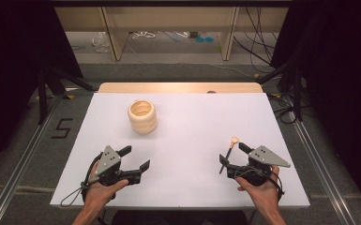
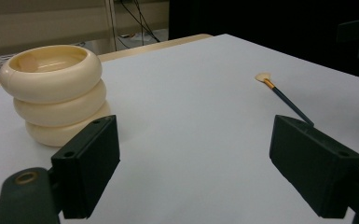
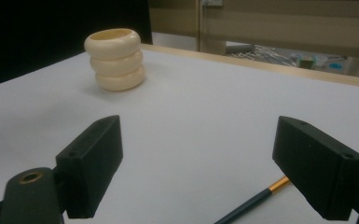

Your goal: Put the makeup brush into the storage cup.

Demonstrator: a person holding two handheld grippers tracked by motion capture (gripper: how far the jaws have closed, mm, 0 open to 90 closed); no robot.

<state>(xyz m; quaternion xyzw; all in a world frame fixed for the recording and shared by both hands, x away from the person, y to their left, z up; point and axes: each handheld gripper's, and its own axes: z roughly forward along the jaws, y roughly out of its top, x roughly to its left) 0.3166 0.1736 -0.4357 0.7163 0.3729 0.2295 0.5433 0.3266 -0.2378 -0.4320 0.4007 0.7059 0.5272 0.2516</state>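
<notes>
A cream cup made of three stacked rings (image 1: 142,116) stands upright on the white table top (image 1: 192,117), left of centre toward the far side. A thin dark brush (image 1: 228,154) with a gold ferrule and a pale fan tip lies on the table at the near right. My left gripper (image 1: 135,158) rests low at the near left, open and empty, facing the cup (image 2: 56,93) and the brush (image 2: 284,98). My right gripper (image 1: 234,154) is open too. The brush handle (image 3: 254,200) lies on the table between its jaws, close to the right one, with no pad pressing on it.
A wooden strip (image 1: 178,87) borders the table's far edge. Beyond it are shelf legs and loose cables on the floor (image 1: 169,37). A number 5 (image 1: 62,128) is marked on the floor at the left. Black stand legs flank the table.
</notes>
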